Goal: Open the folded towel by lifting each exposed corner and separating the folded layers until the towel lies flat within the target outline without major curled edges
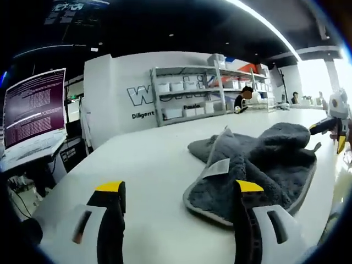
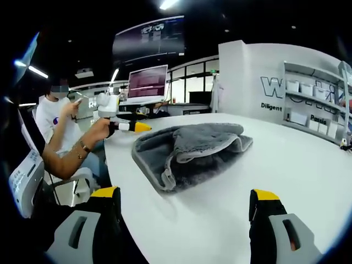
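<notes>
Grey folded towel (image 2: 190, 151) on white table (image 2: 286, 165), right claw (image 2: 184, 212) spread wide

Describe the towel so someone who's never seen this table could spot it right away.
Look at the big white table. On it lies the towel: dark grey, fluffy, crumpled in folded layers, with a pale edge trim and a small white label.

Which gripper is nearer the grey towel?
Left. In the left gripper view the left gripper has one fingertip overlapping the grey towel; in the right gripper view the right gripper sits back across bare table.
</notes>
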